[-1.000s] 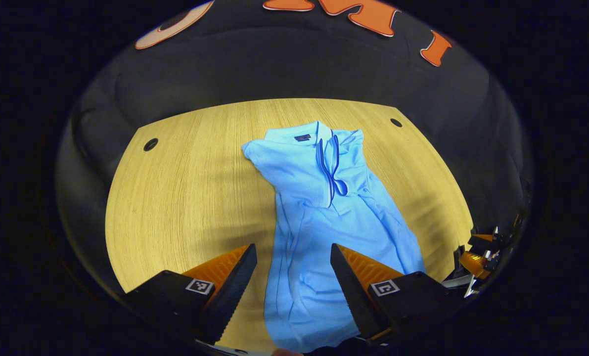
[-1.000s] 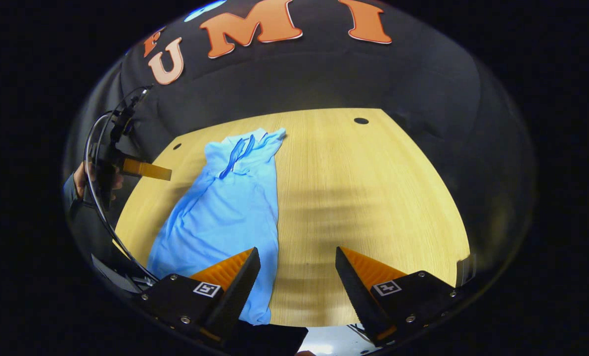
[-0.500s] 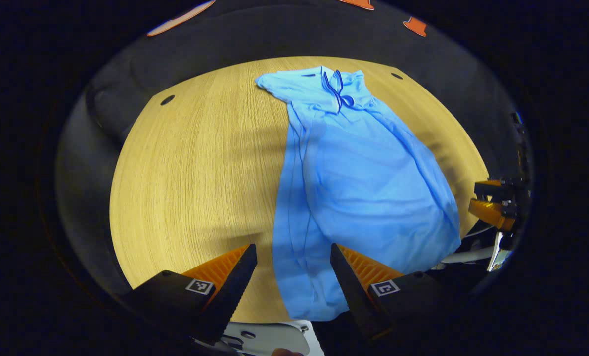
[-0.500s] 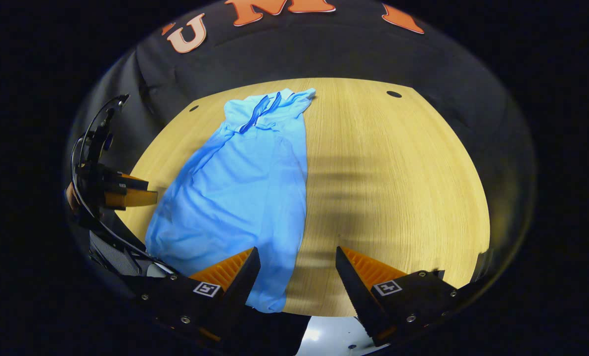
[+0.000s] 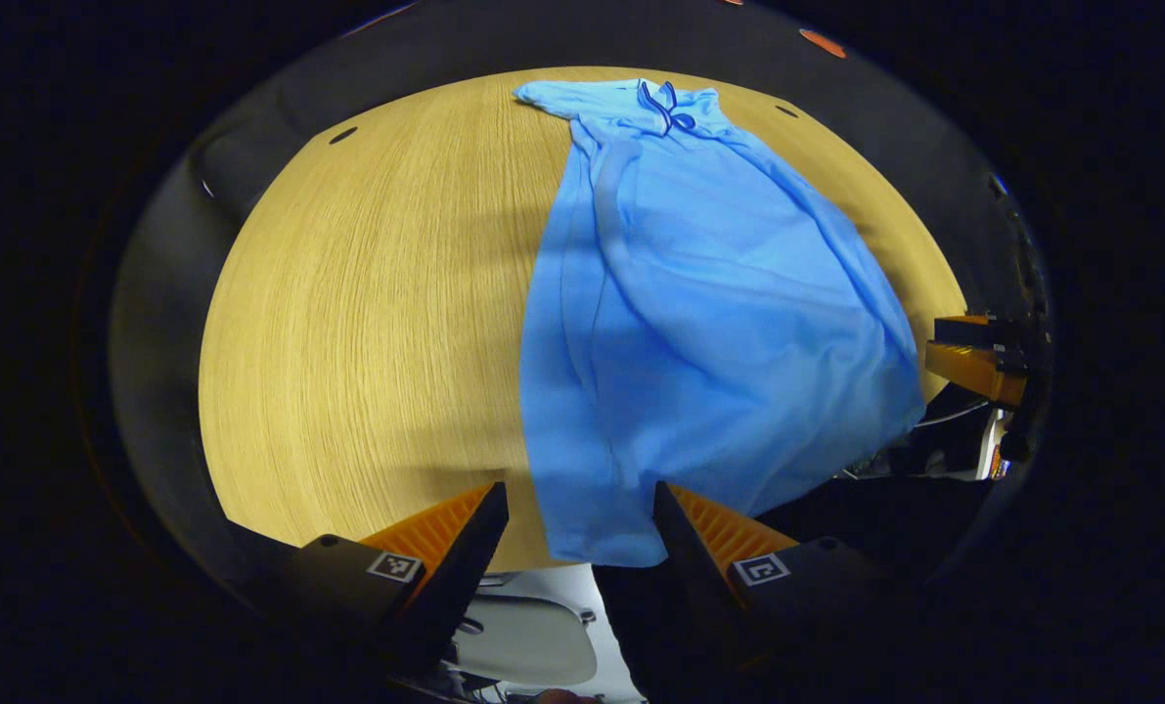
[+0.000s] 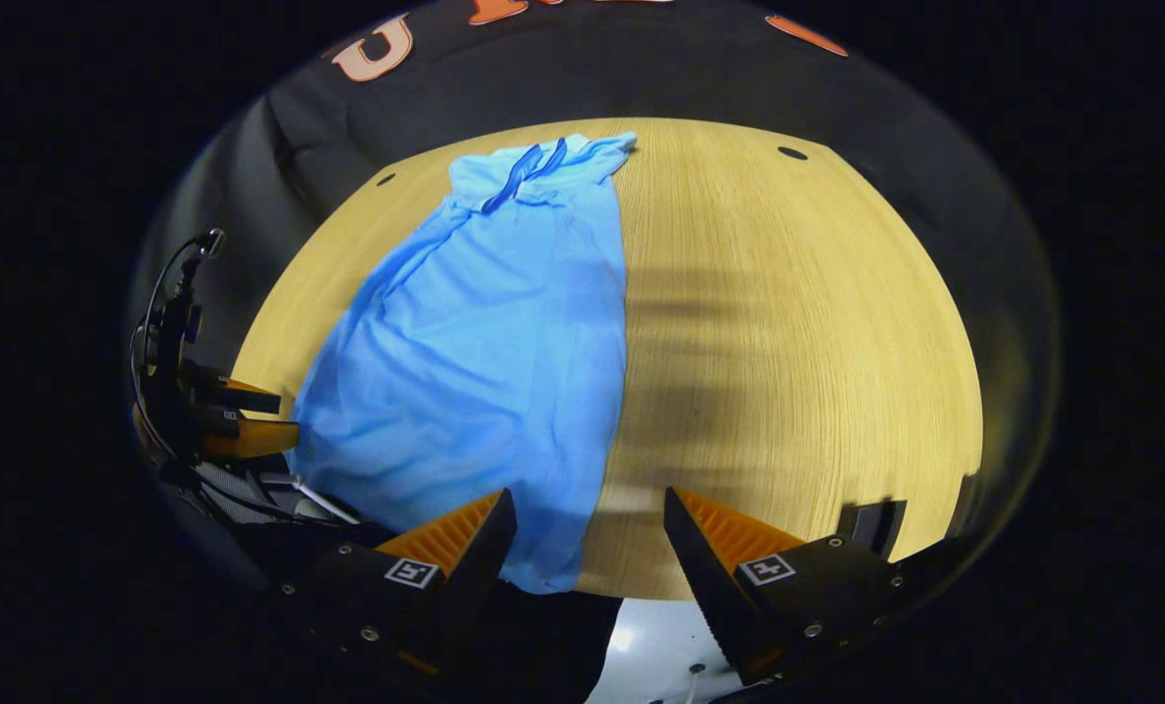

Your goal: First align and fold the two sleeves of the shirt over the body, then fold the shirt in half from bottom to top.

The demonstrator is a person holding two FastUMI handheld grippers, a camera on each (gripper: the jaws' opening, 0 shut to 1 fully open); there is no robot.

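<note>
Sleeves look folded in; shirt (image 5: 699, 303) lies lengthwise on the table (image 5: 367, 323), hem at near edge. Left gripper (image 5: 580, 533) and right gripper (image 6: 590, 538) jaws apart, empty. Next: grab hem corners, fold toward collar.

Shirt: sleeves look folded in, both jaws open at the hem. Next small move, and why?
Probably bring both grippers down onto the hem corners. The shirt lies narrow on the table, its hem at the near edge; the left gripper and right gripper hover open, gripping nothing.
</note>
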